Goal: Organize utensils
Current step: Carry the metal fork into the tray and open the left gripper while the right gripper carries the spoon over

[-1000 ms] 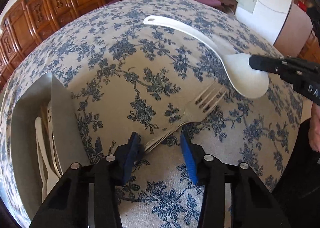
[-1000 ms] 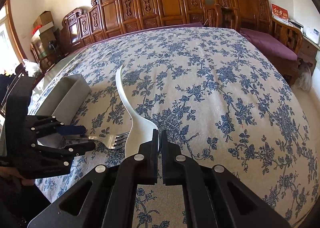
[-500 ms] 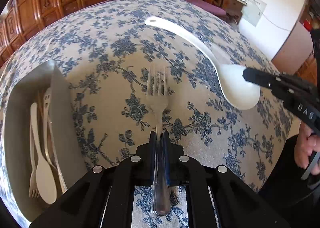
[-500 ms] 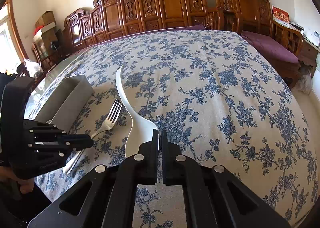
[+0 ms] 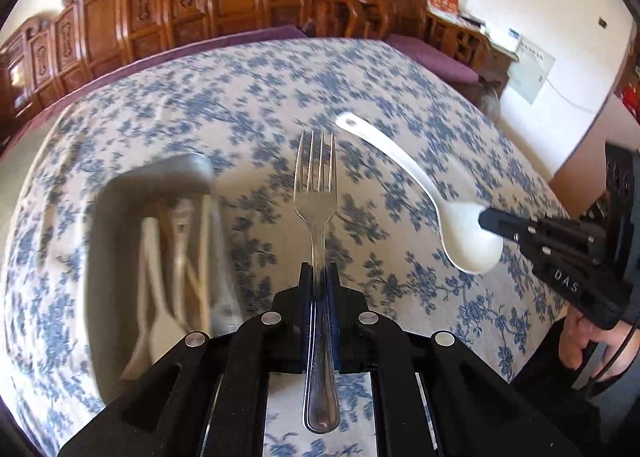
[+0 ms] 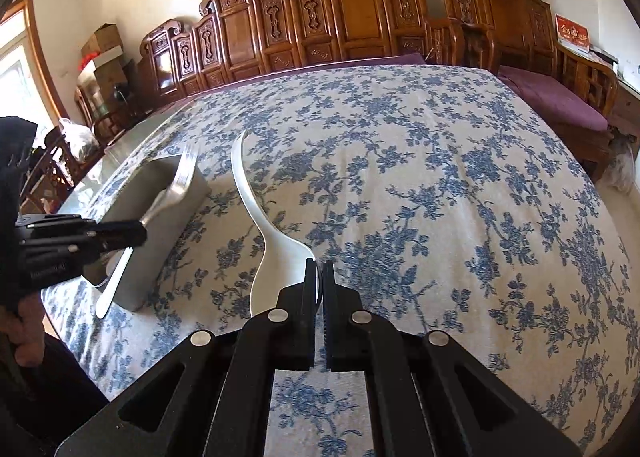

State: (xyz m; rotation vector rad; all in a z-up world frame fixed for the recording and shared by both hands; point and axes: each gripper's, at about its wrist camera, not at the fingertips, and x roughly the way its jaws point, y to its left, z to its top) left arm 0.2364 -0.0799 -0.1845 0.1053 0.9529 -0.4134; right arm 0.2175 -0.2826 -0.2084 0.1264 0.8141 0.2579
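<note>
We hold the metal fork (image 5: 316,217) clamped in our left claw (image 5: 319,277) above the tabletop (image 6: 440,197), beside the grey tray (image 5: 120,257) of utensils; right claw (image 6: 319,269) pinches the white spoon (image 6: 276,257), nothing between them.

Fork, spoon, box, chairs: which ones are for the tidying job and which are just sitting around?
For the job:
- fork, clamped in the left gripper
- white spoon, pinched by the right gripper
- metal box holding other utensils

Just around:
- flowered tablecloth
- carved wooden chairs
- cardboard boxes
</note>
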